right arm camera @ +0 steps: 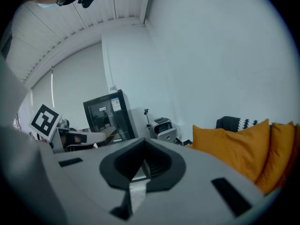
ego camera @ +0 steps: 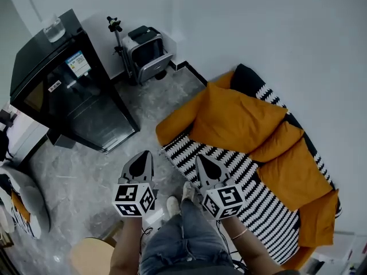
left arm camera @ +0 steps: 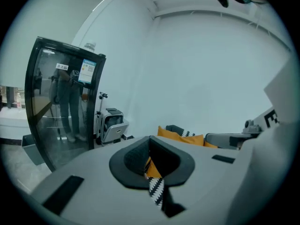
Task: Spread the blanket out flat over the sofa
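Both closed, empty: left tongs [ego camera: 143, 156], right tongs [ego camera: 202, 161], lower centre; striped blanket [ego camera: 252, 193] on sofa [ego camera: 172, 128] looks nearly flat; grip near corners, tug evenly

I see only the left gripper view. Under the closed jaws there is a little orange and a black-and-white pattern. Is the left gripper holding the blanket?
Observer: No. In the head view the left gripper is over the floor, apart from the sofa. The blanket lies on the seat.
Operator: Is the blanket flat there?
Observer: The part that shows looks flat, but orange cushions sit along its rear, so I cannot tell underneath them.
Operator: And the right gripper?
Observer: Its own view shows the right gripper shut and empty, with only floor below the jaws.
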Available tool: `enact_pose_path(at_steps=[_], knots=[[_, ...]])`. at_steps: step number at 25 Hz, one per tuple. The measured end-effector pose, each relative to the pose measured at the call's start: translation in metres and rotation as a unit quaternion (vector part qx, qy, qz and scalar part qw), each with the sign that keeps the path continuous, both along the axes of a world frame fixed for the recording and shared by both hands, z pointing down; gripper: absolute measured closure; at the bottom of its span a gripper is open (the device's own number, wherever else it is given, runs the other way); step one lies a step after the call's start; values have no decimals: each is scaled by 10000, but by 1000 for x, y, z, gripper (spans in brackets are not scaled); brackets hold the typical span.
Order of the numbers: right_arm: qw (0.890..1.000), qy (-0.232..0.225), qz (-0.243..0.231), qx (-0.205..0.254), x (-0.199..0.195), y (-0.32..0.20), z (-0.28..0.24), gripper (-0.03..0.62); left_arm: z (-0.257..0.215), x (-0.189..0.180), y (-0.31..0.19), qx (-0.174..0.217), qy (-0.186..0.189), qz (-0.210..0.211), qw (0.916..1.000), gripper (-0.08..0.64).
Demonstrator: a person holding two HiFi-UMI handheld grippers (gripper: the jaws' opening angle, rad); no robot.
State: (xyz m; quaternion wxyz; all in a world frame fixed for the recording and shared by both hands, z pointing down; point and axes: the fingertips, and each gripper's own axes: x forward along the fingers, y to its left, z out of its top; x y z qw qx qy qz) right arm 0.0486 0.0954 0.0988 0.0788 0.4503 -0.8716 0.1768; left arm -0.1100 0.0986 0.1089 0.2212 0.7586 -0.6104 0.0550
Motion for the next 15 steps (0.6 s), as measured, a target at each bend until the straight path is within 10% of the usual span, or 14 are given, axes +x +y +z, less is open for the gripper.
enact_pose_path(at_steps=[15], knots=[[9990,-106,-88,418,-13,35,-45,583,-53,10,45,547,-12,157,9984,543]])
